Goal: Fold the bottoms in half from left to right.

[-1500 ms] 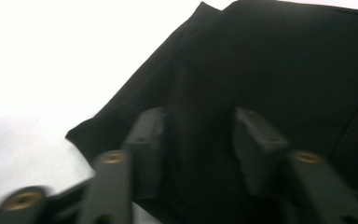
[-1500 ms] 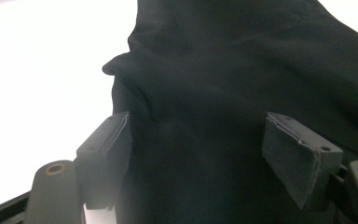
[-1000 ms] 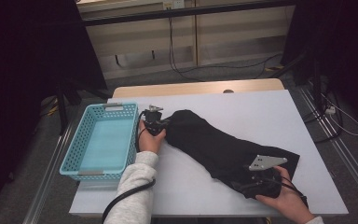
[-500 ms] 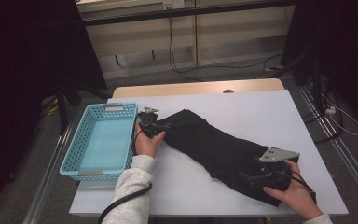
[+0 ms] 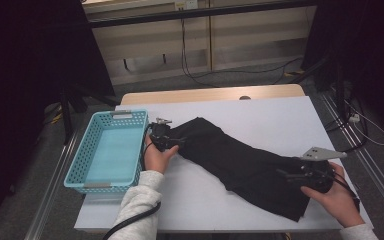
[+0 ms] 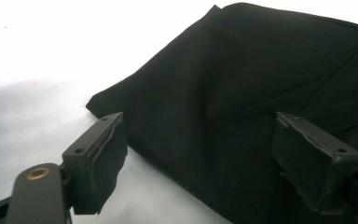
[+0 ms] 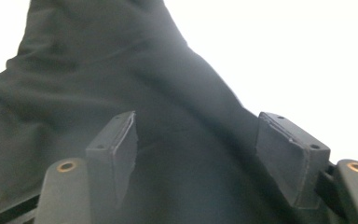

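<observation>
Black cloth [image 5: 240, 162] lies flat on the desk [image 5: 280, 115]; left tongs [image 6: 200, 154] have just been opening, right tongs [image 7: 198, 154] narrowing, both empty; next, grip an edge to fold.

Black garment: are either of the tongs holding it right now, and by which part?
Nothing is held. The left tongs have just opened over the black garment near its corner; the right tongs stand open above its other end.
</observation>
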Available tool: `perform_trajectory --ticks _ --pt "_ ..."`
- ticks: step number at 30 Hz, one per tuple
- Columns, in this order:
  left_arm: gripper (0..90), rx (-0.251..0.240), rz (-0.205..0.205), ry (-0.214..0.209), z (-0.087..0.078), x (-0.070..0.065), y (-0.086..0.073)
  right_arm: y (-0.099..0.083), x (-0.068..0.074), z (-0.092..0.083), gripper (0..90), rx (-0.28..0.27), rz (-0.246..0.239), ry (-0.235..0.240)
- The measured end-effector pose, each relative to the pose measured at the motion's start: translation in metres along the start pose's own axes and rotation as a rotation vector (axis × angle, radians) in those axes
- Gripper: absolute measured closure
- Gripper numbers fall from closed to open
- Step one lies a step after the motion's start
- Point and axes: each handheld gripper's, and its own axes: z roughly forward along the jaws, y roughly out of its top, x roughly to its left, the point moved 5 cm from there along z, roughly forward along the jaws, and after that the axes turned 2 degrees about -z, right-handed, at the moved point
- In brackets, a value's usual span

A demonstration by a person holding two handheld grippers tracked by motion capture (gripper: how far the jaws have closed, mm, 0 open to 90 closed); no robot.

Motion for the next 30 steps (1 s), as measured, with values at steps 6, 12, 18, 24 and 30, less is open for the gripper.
perform_trajectory --ticks 6,12,18,24,30 --pt "16.4 -0.002 0.000 -0.005 -0.001 -0.003 0.000 -0.005 -0.015 -0.002 29.8 0.001 0.060 -0.019" --pt "15.3 0.012 -0.011 -0.010 0.001 -0.002 -0.007 -0.008 -0.007 0.007 32.5 0.029 0.055 0.015" --pt "15.1 0.023 -0.022 0.013 0.001 0.004 -0.008 -0.009 0.023 0.017 29.9 0.043 0.009 0.092" --pt "15.0 0.016 -0.018 0.010 -0.002 0.006 -0.005 -0.006 0.056 0.022 29.4 0.047 -0.047 0.165" --pt "14.7 0.004 -0.028 0.004 0.000 0.007 0.003 -0.007 0.074 0.029 28.7 0.063 -0.091 0.197"
